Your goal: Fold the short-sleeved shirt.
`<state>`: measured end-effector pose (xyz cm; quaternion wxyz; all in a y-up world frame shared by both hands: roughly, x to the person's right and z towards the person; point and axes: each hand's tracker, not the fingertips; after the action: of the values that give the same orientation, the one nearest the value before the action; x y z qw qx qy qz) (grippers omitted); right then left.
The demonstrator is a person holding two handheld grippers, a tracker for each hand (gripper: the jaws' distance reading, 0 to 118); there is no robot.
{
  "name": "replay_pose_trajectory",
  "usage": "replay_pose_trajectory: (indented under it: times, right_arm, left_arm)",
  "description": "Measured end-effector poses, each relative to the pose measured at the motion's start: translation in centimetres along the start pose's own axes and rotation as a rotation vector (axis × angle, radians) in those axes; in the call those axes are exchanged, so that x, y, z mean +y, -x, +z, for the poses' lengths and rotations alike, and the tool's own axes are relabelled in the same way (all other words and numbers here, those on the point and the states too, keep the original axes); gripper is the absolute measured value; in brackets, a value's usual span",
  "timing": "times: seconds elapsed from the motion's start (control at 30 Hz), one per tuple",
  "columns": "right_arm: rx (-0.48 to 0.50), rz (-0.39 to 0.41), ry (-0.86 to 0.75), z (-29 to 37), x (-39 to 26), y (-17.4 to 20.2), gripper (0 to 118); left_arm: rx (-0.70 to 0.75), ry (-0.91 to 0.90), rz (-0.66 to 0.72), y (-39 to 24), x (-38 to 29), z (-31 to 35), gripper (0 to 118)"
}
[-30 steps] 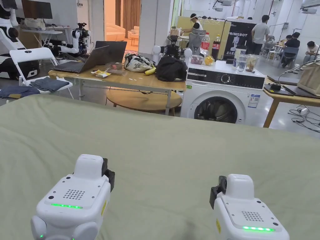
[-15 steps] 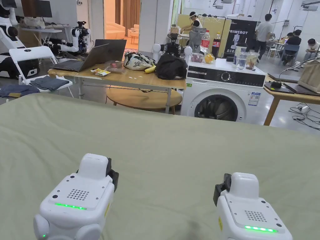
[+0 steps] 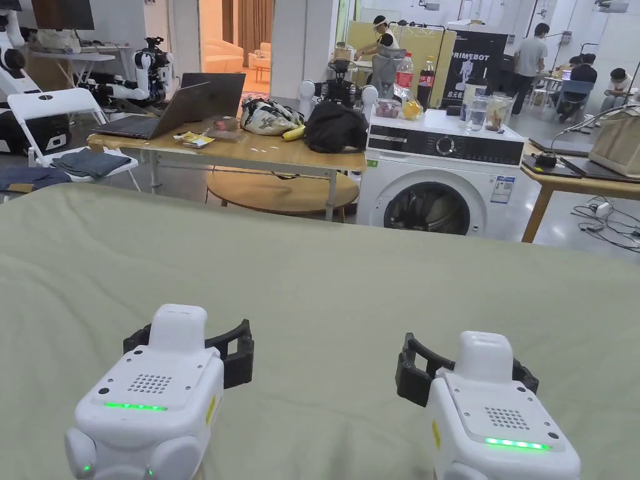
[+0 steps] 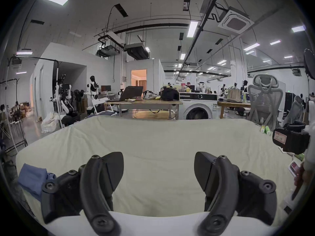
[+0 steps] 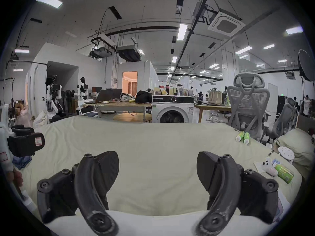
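Note:
A pale green bed sheet spreads out in front of me. My left gripper hovers low over its near part with both jaws spread wide and nothing between them. My right gripper hangs beside it to the right, open and empty too. A crumpled blue cloth lies at the bed's left edge, left of the left gripper and apart from it; the right gripper view catches the blue cloth behind the left gripper. I cannot tell whether it is the shirt.
Two green bottles, a pillow and small packets lie on the bed's right side. Beyond the far edge stand a washing machine, a wooden table and a grey office chair.
Both grippers have opened: their jaws were together before and now stand wide apart. The hands have stayed over the near part of the sheet.

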<state>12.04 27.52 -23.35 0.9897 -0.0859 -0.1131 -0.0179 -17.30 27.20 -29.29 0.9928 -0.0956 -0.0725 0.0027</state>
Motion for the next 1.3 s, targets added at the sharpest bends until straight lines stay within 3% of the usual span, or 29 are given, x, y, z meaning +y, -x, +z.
replay_pose_trajectory:
  times: [0.07, 0.17, 0.47, 0.87, 1.13, 1.3]
  right_arm:
    - [-0.014, -0.017, 0.017, -0.3, 0.1, -0.2, 94]
    - [0.043, -0.068, 0.049, -0.7, 0.1, -1.0, 94]
    - [-0.018, -0.004, 0.01, -0.5, 0.0, -0.6, 94]
    - [-0.053, -0.097, 0.048, -1.0, 0.5, -1.1, 94]
    - [-0.168, 0.031, 0.045, -1.1, 0.2, 0.7, 94]
    - [-0.134, 0.02, 0.046, -1.0, 0.3, 1.0, 94]
  left_arm:
    - [-0.008, -0.019, 0.018, 0.2, 0.2, 0.3, 86]
    - [-0.012, -0.034, 0.023, 0.5, 0.4, 0.2, 86]
    - [0.031, -0.141, 0.026, 0.7, 0.4, 0.6, 86]
    - [-0.019, -0.087, -0.014, 0.9, 0.4, 0.6, 86]
    - [-0.022, -0.092, 0.003, 1.3, 0.5, 0.7, 86]
    - [-0.019, -0.095, 0.021, 1.7, 0.6, 0.5, 86]
